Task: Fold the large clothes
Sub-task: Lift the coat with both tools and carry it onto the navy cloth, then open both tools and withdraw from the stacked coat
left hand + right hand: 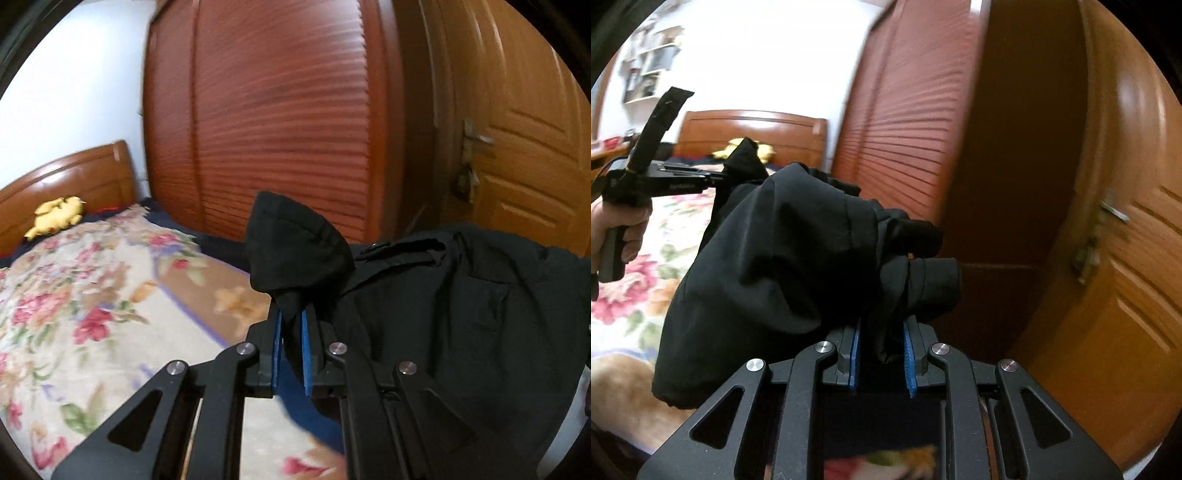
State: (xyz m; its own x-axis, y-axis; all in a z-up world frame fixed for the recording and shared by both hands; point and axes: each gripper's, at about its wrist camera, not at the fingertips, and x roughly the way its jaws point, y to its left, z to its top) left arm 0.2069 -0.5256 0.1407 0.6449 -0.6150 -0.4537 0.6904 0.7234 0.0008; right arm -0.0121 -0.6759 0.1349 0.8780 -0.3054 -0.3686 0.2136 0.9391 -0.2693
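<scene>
A large black garment (436, 295) hangs lifted above a bed with a floral blanket (92, 295). My left gripper (292, 317) is shut on a bunched black corner of it; the cloth sticks up past the blue pads. My right gripper (881, 328) is shut on another bunched edge of the same garment (768, 266), which drapes down to the left between the two grippers. The left gripper (713, 177) also shows in the right wrist view, held in a hand at the far left, with cloth at its tip.
A reddish louvred wardrobe (280, 110) stands right behind the bed. An orange wooden door (524, 147) with a handle is to the right. A wooden headboard (74, 177) and a yellow plush toy (59, 216) are at the bed's far end.
</scene>
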